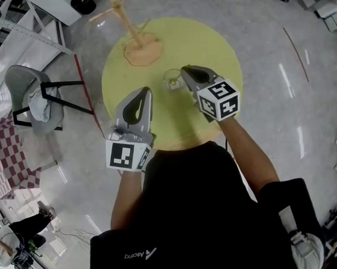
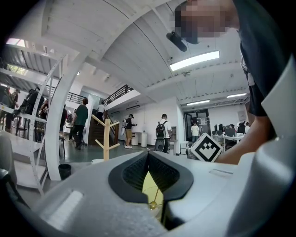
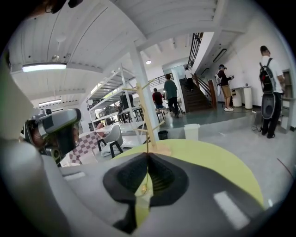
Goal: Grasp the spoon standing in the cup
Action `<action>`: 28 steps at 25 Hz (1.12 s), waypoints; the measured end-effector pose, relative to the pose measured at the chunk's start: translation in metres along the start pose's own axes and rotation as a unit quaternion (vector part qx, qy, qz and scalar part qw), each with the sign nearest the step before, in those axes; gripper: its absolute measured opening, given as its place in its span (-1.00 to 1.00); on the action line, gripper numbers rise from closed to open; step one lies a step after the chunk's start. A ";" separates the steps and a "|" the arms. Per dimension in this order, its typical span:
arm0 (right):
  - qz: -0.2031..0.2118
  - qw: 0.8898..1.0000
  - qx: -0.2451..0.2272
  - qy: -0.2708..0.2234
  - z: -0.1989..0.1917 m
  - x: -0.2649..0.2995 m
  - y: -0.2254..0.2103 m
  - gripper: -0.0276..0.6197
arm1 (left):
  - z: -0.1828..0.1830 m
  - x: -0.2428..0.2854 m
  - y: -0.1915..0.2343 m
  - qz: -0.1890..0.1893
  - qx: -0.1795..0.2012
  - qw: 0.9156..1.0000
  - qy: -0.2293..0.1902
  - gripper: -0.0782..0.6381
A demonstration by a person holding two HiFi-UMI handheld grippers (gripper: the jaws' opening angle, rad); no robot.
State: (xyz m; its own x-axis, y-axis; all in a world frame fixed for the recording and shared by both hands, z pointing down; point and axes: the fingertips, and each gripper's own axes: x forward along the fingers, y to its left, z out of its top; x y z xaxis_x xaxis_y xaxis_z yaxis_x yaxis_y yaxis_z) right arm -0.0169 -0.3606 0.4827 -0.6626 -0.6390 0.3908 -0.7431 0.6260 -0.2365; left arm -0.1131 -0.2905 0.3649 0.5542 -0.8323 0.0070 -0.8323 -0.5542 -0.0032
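A clear glass cup point(image 1: 172, 79) stands near the middle of the round yellow table point(image 1: 209, 49). My right gripper point(image 1: 183, 69) reaches it from the right, its tips at the cup's rim. In the right gripper view the jaws are closed together and my right gripper point(image 3: 147, 155) is shut on the spoon point(image 3: 147, 143), whose thin handle rises straight up from between the tips. The cup is hidden under the jaws there. My left gripper point(image 1: 149, 91) hovers over the table's near left part, apart from the cup. It is shut, and my left gripper point(image 2: 148, 153) holds nothing.
A wooden mug tree point(image 1: 134, 36) stands at the table's far side, beyond the cup. A grey chair point(image 1: 30, 100) and a checkered cloth point(image 1: 4, 152) are on the floor to the left. Several people stand far off in the hall, and a white bin point(image 3: 191, 131) is beyond the table.
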 end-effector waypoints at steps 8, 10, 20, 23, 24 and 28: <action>0.012 0.997 -0.048 -0.064 0.054 -0.047 0.031 -0.90 | 0.013 -0.016 -0.008 0.007 0.002 1.000 -0.012 -0.75; 0.013 0.995 -0.064 -0.077 0.067 -0.063 0.040 -0.90 | 0.018 -0.020 -0.011 0.007 0.004 1.000 -0.017 -0.75; 0.020 0.984 -0.120 -0.130 0.097 -0.120 0.079 -0.90 | 0.052 -0.034 -0.023 -0.002 0.026 0.999 -0.039 -0.75; 0.024 0.983 -0.119 -0.141 0.098 -0.125 0.083 -0.90 | 0.054 -0.035 -0.023 -0.001 0.028 0.999 -0.042 -0.75; 0.026 0.983 -0.116 -0.143 0.097 -0.127 0.084 -0.90 | 0.054 -0.036 -0.023 -0.001 0.028 0.999 -0.042 -0.75; 0.025 0.982 -0.113 -0.148 0.095 -0.136 0.088 -0.90 | 0.057 -0.041 -0.027 -0.001 0.028 0.999 -0.043 -0.75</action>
State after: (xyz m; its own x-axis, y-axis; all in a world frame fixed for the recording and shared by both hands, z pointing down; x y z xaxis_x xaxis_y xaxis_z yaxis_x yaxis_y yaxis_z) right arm -0.0017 -0.2611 0.3242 -0.7211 -0.6855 0.1002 -0.6909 0.7222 -0.0320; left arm -0.1131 -0.2412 0.3080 0.5567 -0.8269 -0.0798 -0.8307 -0.5535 -0.0597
